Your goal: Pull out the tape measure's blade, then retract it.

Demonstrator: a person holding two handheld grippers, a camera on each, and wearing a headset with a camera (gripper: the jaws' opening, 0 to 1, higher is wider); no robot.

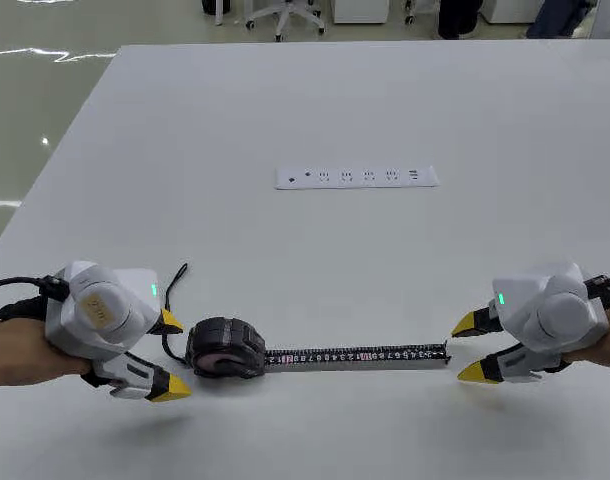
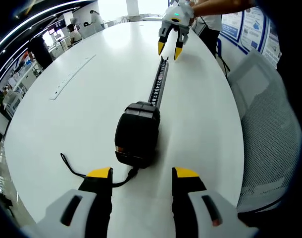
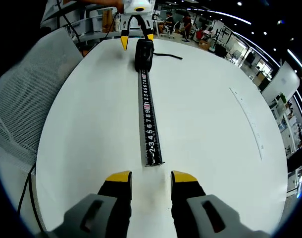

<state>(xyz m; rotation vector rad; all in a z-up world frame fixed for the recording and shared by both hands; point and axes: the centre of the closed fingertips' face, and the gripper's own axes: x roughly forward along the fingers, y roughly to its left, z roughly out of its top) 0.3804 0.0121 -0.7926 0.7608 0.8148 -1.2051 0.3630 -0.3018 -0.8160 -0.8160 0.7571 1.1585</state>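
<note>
— Where's the tape measure (image 1: 225, 347)?
— On the counter (image 1: 335, 110), with its blade (image 1: 357, 354) drawn out.
— Is it gripped?
— No. The left tongs (image 1: 173, 355) gape empty just behind it, and the right tongs (image 1: 467, 349) gape empty off the blade's end. Retracting is left; whether it's locked, I can't tell.

One tape measure (image 1: 225, 347), one power strip (image 1: 356, 177), one table (image 1: 285, 100); left hand-held gripper (image 1: 173, 355) plus right hand-held gripper (image 1: 467, 349) makes two.
</note>
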